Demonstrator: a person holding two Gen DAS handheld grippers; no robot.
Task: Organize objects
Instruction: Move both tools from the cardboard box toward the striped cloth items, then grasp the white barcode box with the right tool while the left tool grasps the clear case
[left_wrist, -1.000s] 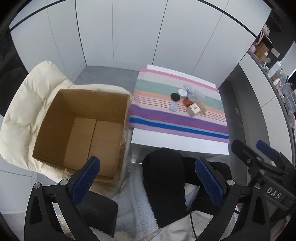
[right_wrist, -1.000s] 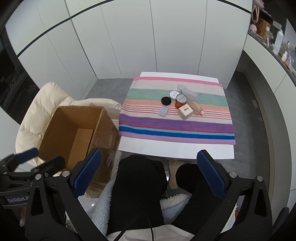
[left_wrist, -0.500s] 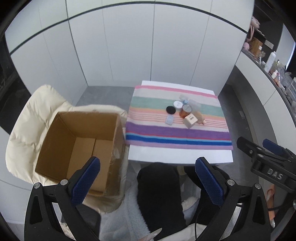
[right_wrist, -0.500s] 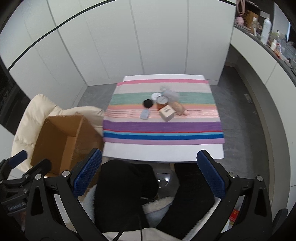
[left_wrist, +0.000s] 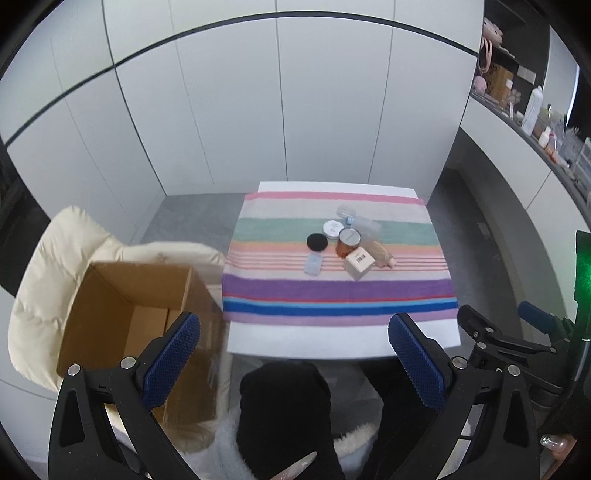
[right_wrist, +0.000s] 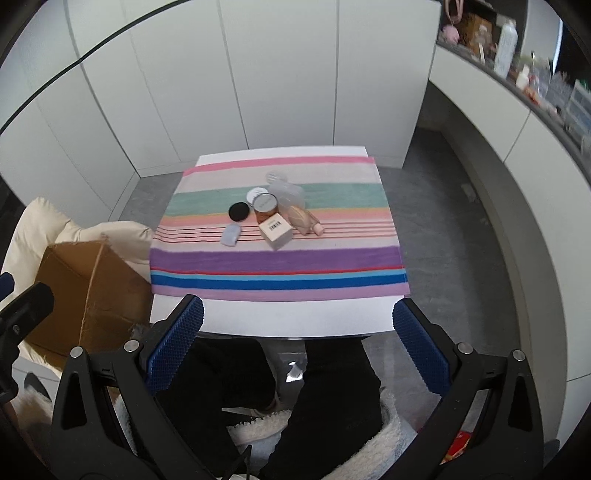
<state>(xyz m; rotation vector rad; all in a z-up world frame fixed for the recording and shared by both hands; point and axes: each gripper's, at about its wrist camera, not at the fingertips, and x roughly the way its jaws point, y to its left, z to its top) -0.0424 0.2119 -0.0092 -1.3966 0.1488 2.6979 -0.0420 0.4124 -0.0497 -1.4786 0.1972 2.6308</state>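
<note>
2 grippers hang wide open and empty before the bench's near edge: the left gripper and the right gripper. Nothing is picked yet, so this looks like the approach step. Next likely calls for reaching forward to the small clustered items around the middle of the striped cloth, among them a barcoded box, then carrying 1 to the open cardboard box off the bench's left edge.

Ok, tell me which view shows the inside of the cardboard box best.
The left wrist view: the cardboard box opens toward that camera, showing its inner walls and floor. The right wrist view shows only its outer side at the left edge, not the inside.
</note>
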